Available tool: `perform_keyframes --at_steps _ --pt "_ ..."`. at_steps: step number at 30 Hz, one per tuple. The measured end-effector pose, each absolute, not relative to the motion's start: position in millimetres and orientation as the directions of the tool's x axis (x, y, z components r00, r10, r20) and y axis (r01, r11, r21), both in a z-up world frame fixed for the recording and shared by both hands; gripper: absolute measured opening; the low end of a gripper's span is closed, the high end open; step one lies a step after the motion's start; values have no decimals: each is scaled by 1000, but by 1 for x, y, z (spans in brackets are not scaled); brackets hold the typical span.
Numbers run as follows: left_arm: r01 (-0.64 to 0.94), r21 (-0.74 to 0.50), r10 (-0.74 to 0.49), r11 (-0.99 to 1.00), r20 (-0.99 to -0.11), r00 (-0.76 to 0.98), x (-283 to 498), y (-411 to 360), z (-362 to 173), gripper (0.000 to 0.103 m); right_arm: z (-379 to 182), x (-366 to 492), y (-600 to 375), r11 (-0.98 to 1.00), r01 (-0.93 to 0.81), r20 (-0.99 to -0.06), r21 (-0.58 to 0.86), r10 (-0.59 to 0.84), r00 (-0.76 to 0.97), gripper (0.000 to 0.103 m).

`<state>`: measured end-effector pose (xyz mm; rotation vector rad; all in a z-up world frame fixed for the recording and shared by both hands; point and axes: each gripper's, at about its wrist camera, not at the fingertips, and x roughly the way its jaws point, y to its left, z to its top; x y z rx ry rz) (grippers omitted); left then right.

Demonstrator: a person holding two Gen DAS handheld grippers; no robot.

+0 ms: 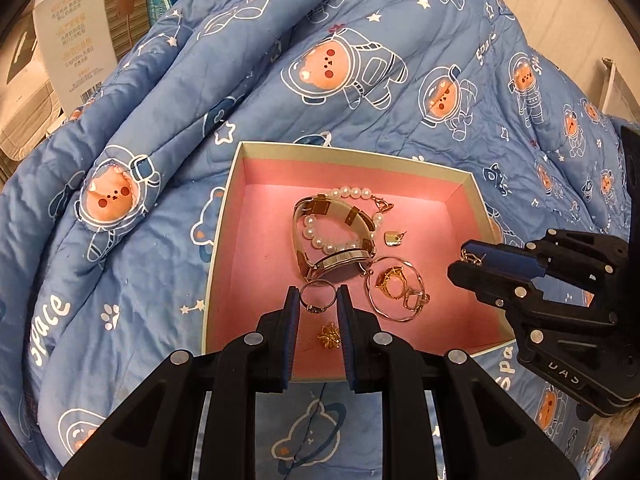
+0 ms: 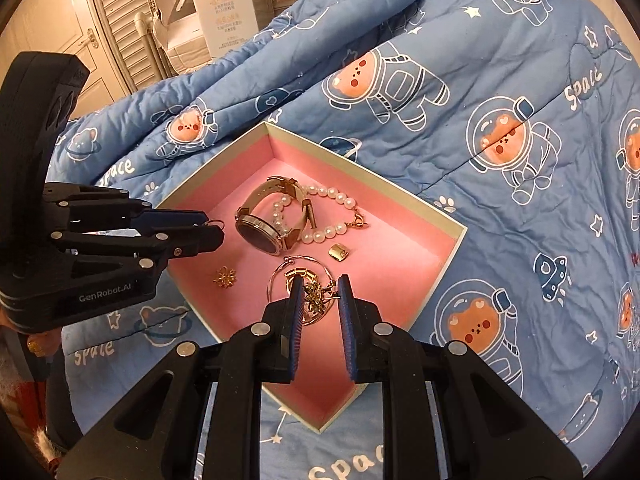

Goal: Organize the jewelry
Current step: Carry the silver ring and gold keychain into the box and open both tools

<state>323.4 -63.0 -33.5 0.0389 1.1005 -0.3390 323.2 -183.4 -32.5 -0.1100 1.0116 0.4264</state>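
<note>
Left gripper (image 1: 318,300) pinches thin ring (image 1: 317,298), right gripper (image 2: 320,294) pinches gold flower charm (image 2: 314,296); both above pink box (image 1: 256,148) for drop-in.

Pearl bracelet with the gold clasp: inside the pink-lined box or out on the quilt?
Inside. The pearl bracelet lies on the pink-lined box floor, looped through the beige-strapped watch.

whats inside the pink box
Pink box holds a watch, pearl bracelet, gold rings, a hoop and small charms. Whatever lies beneath the watch is hidden.
</note>
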Motion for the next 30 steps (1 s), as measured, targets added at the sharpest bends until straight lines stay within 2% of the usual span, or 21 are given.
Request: perform_keyframes --at_steps 11,30 --pt "316 -98 -217 944 -904 369 332 -73 -47 18 -51 347 -173 916 -400 -883 40 220 414 18" --pt "341 -68 -197 937 -913 357 335 -84 -65 19 -70 365 -160 899 -439 -911 -3 179 372 18"
